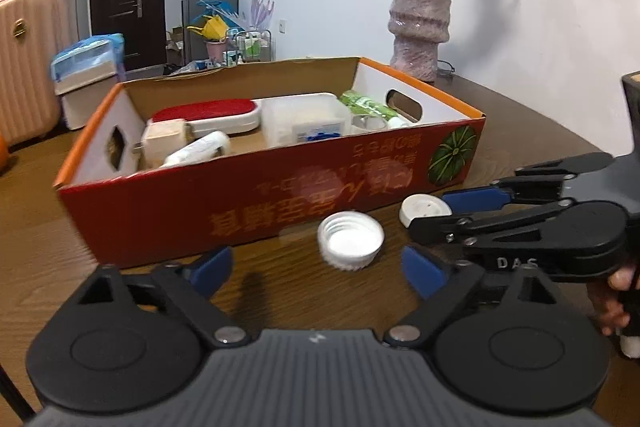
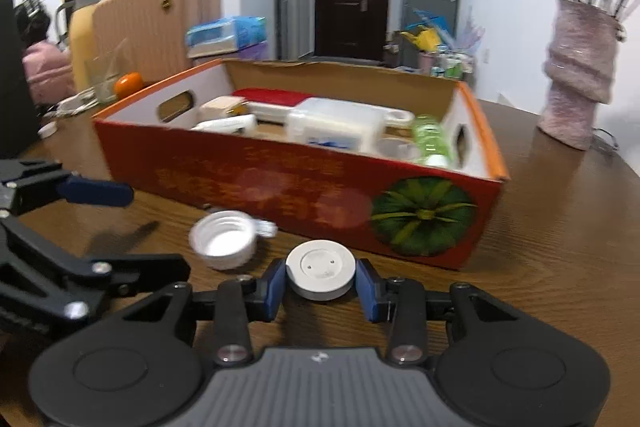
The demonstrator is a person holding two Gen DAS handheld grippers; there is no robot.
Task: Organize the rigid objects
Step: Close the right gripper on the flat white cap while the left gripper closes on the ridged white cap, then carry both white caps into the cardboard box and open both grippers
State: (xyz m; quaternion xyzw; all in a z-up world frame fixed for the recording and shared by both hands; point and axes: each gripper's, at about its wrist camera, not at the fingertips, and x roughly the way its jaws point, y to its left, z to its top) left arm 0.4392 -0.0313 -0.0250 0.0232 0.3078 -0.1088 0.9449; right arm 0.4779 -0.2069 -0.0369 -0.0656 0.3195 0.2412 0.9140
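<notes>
Right gripper (image 2: 320, 287): blue pads closed in against both sides of the white disc (image 2: 321, 269), which sits on the wooden table (image 2: 560, 247) between them, so the disc is gripped. Left gripper (image 1: 316, 273): jaws wide apart, nothing between the pads; the white ribbed cap (image 1: 350, 240) lies open side up on the table just ahead of its fingertips, slightly toward its right finger, untouched. From the right gripper the cap lies ahead and left of the disc, near but apart from it. Past both grippers, close behind cap and disc, stands the red cardboard box (image 1: 248, 211), long side facing them. Inside, seen over the near wall: a red-topped white item (image 1: 208, 115), a clear plastic tub (image 1: 304, 119), a white tube (image 1: 200, 147), a green bottle (image 2: 430, 139). Beyond the box, far right of both grippers, a pink vase (image 1: 420, 23) with flowers stands on the table.
</notes>
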